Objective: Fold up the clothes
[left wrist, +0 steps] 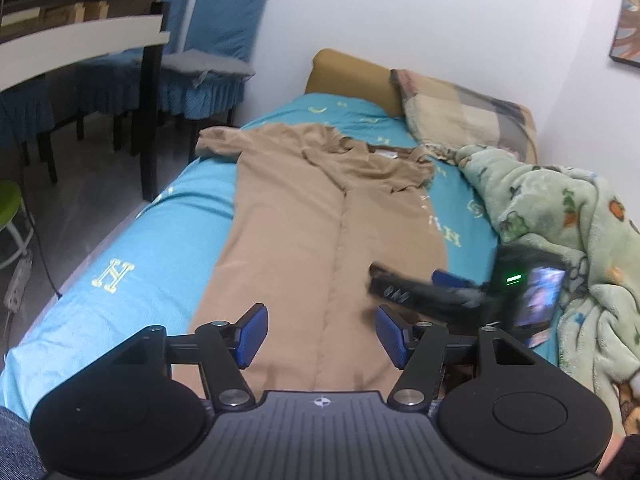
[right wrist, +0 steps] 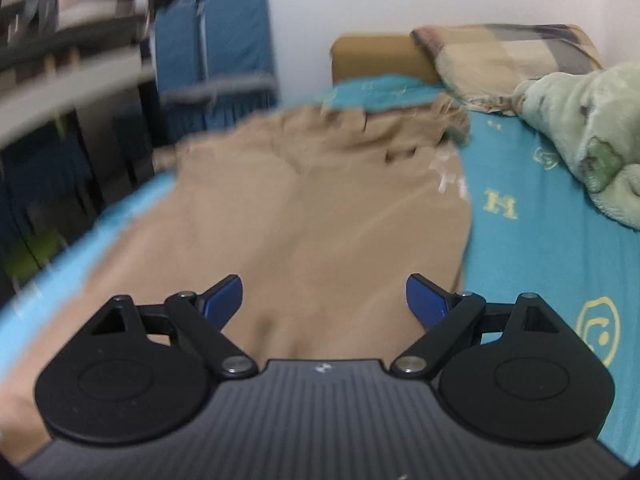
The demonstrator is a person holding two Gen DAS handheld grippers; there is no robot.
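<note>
Tan trousers (left wrist: 304,216) lie stretched lengthwise along a bed (left wrist: 120,264) covered in a turquoise sheet printed with pale yellow letters, the waistband rumpled at the far end near a brown headboard (left wrist: 352,72) and the two legs running side by side toward the cameras. Left tongs (left wrist: 318,332) hang just above the near end of the trouser legs with their blue pads (left wrist: 252,336) spread apart and only flat fabric showing between them; nothing is gripped. Right tongs (right wrist: 324,300), seen sharply in their own blurred view, likewise stand wide open over the tan cloth with nothing caught between the pads. From the left wrist view the right tongs (left wrist: 408,280) appear as a dark, motion-smeared shape low over the right trouser leg, close to the garment's right edge, a green light glowing on the unit behind them. A pale green fleece blanket (left wrist: 560,216) printed with small figures is heaped along the right side of the bed, beside but apart from the trousers, and a patchwork pillow (left wrist: 460,112) rests against the headboard. To the left of the bed stand chairs in blue covers (left wrist: 216,40) and a dark-legged worktop (left wrist: 80,32) on a grey floor.
</note>
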